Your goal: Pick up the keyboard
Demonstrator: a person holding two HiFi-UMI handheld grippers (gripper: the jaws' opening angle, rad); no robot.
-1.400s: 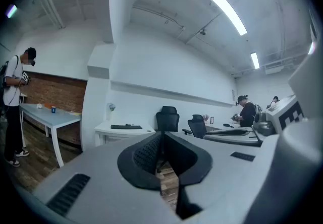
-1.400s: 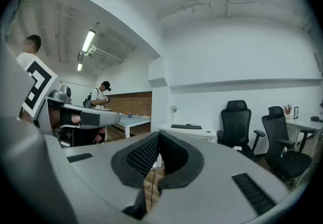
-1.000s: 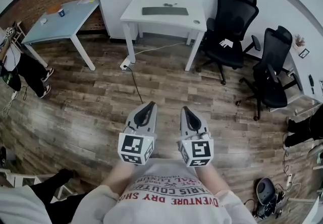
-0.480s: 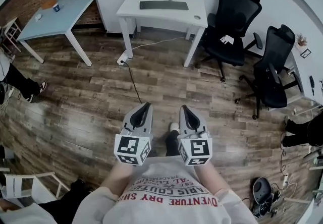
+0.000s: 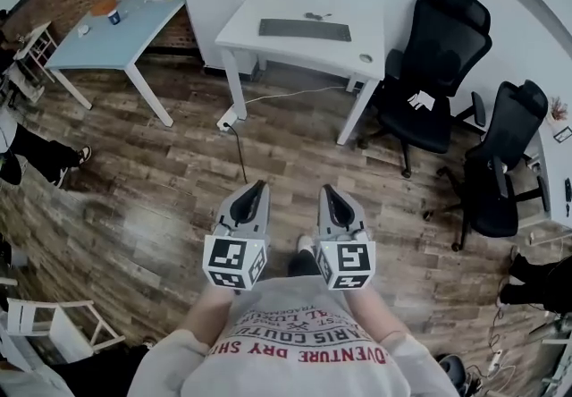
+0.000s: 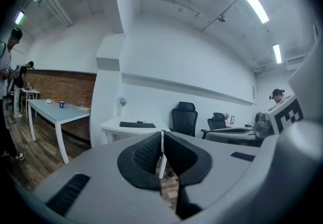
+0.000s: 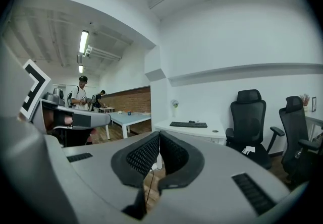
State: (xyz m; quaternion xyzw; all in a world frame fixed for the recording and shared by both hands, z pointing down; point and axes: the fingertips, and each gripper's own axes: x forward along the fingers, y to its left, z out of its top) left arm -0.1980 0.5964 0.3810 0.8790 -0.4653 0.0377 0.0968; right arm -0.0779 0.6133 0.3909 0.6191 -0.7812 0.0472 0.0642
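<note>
Across the wooden floor, the keyboard (image 5: 305, 29) lies untouched on the far white desk (image 5: 268, 51), well apart from the left gripper (image 5: 254, 194) and right gripper (image 5: 327, 198), both closed and empty, so everything remains.

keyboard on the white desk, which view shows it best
The head view: it looks down on the keyboard, so its whole dark top shows on the white desk. The right gripper view shows it nearly edge-on, a thin dark strip; the left gripper view the same, smaller.
</note>
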